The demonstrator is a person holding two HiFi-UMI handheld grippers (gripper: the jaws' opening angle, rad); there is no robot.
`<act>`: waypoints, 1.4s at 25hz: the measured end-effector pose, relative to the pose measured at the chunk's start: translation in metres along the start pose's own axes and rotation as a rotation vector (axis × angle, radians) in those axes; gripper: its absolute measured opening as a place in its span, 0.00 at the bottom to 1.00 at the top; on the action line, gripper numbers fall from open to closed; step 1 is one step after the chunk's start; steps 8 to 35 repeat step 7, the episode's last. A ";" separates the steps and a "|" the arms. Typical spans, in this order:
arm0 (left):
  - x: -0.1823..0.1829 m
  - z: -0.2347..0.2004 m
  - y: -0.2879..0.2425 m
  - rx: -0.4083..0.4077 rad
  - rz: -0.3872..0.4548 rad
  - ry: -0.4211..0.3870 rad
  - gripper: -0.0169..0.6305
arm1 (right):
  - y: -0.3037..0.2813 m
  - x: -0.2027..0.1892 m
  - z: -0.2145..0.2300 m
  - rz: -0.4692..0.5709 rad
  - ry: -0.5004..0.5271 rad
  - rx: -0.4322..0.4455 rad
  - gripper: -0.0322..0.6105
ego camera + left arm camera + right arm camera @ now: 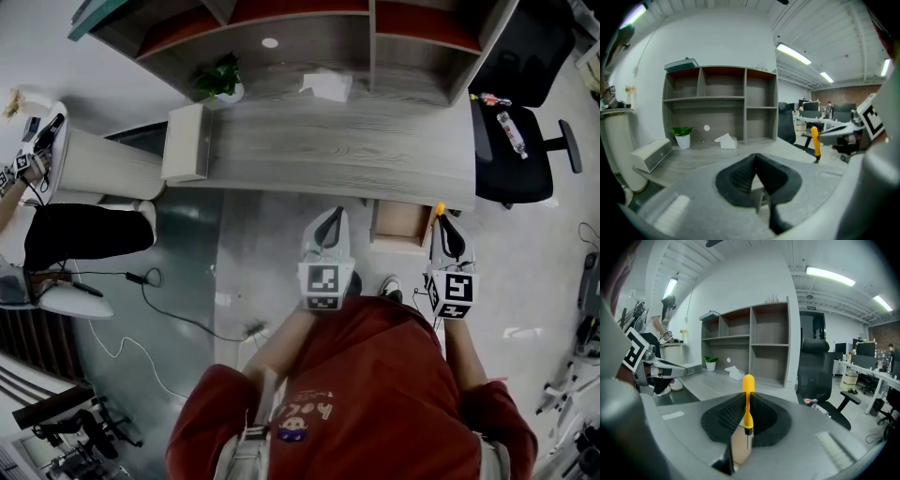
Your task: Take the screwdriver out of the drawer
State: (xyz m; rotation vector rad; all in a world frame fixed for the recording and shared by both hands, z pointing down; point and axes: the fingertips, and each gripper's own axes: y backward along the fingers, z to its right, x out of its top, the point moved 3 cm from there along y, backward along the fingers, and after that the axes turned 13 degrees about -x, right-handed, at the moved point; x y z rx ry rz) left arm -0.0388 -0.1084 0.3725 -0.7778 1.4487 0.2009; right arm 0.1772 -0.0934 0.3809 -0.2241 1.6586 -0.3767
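Beside the open drawer (pixel 398 226) under the grey desk (pixel 347 150), our right gripper (pixel 746 403) clamps the yellow screwdriver (pixel 748 389), while our left gripper (pixel 756 163) is closed on nothing.

A yellow-handled screwdriver (pixel 748 399) has a black collar and a thin silver shaft. The pale grey plastic right gripper (pixel 442 221) and the matching pale grey left gripper (pixel 755 161) each carry black ribbed pads (pixel 731 416) and a white cube (pixel 324 284) printed with black square markers. The long wood-grain desk (pixel 328 150) is streaked grey. So is the shelf unit (pixel 412 80) behind it, whose upper compartments show rusty red. The open drawer (pixel 398 225) is light tan inside. A small green-leafed plant (pixel 218 77) stands in a white pot (pixel 232 95). The padded office chair (pixel 511 141) is black. The person's sweatshirt (pixel 366 394) is dark red.
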 end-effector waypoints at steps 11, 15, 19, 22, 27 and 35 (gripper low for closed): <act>-0.002 0.002 0.003 -0.001 -0.007 0.008 0.03 | 0.003 -0.002 -0.001 -0.010 0.003 0.004 0.09; -0.002 0.002 0.003 -0.001 -0.007 0.008 0.03 | 0.003 -0.002 -0.001 -0.010 0.003 0.004 0.09; -0.002 0.002 0.003 -0.001 -0.007 0.008 0.03 | 0.003 -0.002 -0.001 -0.010 0.003 0.004 0.09; -0.002 0.002 0.003 -0.001 -0.007 0.008 0.03 | 0.003 -0.002 -0.001 -0.010 0.003 0.004 0.09; -0.002 0.002 0.003 -0.001 -0.007 0.008 0.03 | 0.003 -0.002 -0.001 -0.010 0.003 0.004 0.09; -0.002 0.002 0.003 -0.001 -0.007 0.008 0.03 | 0.003 -0.002 -0.001 -0.010 0.003 0.004 0.09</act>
